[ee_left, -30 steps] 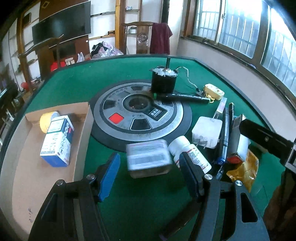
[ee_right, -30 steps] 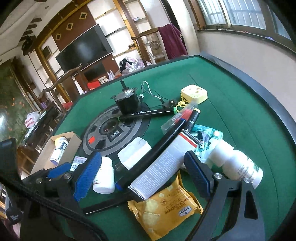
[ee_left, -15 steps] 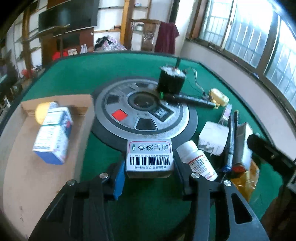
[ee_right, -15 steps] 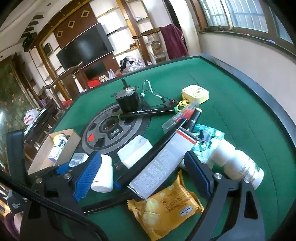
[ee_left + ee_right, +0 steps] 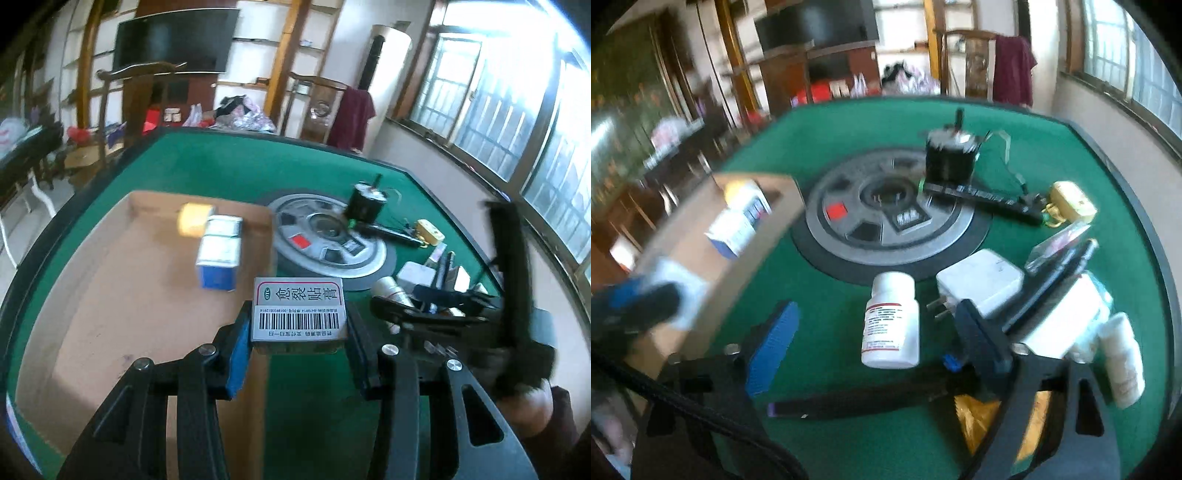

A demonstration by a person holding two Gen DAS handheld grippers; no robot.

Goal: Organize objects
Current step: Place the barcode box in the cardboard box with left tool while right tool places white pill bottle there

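Your left gripper [image 5: 298, 334] pinches the barcoded medicine box [image 5: 298, 309] flat between both pads, holding it above the right edge of the cardboard tray [image 5: 122, 295]. At 10 o'clock from it, a blue-and-white carton [image 5: 219, 254] lies in the tray beside a yellow tape roll [image 5: 194, 219]. Your right gripper [image 5: 879, 334] has just been closing; its jaws stand apart around the white pill bottle [image 5: 891, 321] on the green table [image 5: 827, 147], not pressing it. A white plug adapter [image 5: 980, 282] sits at 2 o'clock from the bottle.
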